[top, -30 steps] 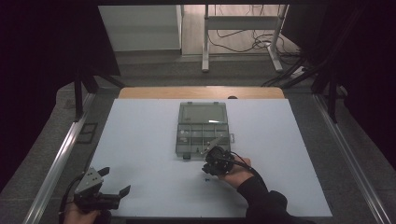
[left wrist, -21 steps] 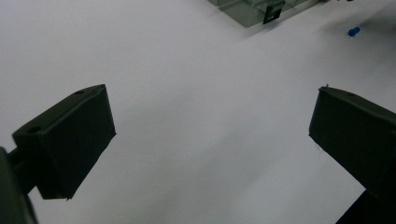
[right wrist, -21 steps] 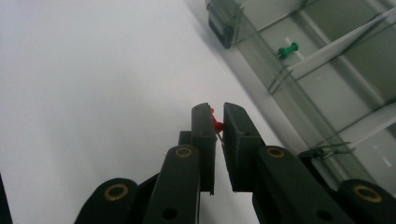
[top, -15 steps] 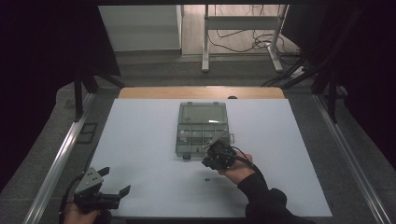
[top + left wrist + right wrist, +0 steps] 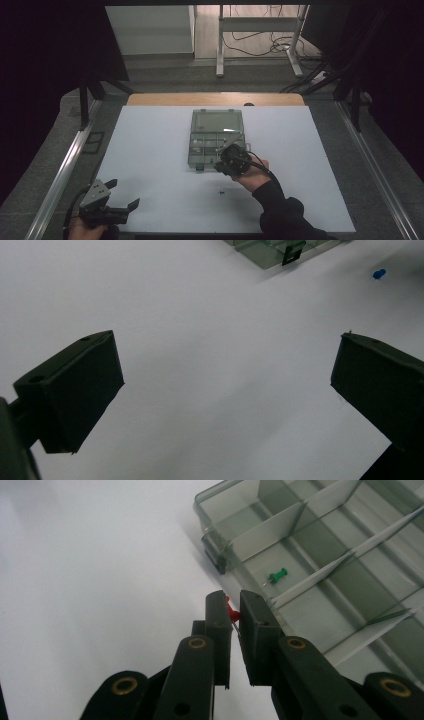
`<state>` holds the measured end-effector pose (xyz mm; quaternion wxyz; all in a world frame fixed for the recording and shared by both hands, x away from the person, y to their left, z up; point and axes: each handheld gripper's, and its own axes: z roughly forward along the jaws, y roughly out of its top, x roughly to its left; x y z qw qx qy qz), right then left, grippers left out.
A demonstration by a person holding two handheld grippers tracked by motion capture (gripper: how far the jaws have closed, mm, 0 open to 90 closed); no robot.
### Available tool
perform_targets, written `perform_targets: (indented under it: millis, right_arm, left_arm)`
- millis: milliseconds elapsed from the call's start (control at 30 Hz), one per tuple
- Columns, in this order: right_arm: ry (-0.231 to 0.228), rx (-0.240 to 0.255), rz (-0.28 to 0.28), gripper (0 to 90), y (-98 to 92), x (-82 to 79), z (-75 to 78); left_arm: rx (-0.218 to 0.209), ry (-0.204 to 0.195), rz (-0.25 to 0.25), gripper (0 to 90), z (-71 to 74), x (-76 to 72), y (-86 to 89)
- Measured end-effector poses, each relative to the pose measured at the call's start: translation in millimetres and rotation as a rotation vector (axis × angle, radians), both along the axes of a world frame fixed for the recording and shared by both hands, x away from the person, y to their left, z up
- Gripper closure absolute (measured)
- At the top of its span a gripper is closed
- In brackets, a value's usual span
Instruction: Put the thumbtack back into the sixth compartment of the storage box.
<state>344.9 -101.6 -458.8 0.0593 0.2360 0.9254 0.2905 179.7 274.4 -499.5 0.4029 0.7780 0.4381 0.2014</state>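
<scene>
Right gripper view: right claw (image 5: 234, 611) (nearly closed) around red pushpin (image 5: 231, 614).

Your white table (image 5: 150, 150) carries an open compartment box (image 5: 216, 137) mid-table and a blue pin (image 5: 221, 192) near it.

Left claw (image 5: 122, 196): held in the left hand (image 5: 85, 231) at the near left corner of the worktop (image 5: 150, 140), jaws spread wide, nothing between them. Right claw (image 5: 234, 611): held in the right hand (image 5: 252, 175), dark sleeve (image 5: 280, 212) entering from the bottom edge, reaching forward past mid-worktop. Jaws nearly closed, pinching a red pushpin (image 5: 231, 613) at the tips.
</scene>
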Motion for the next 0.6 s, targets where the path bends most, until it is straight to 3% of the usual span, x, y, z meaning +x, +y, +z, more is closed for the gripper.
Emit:
perform_targets:
  millis: [367,600]
  right_arm:
    - [0.001,0.041,-0.035,82.2,4.7,13.9,7.7]
    - [-0.012,0.035,-0.046,82.2,11.6,23.7,9.2]
  left_arm:
    - [-0.001,0.0,0.0,0.9,0.0,-0.1,0.1]
    - [-0.001,0.0,-0.001,0.8,0.0,0.0,0.3]
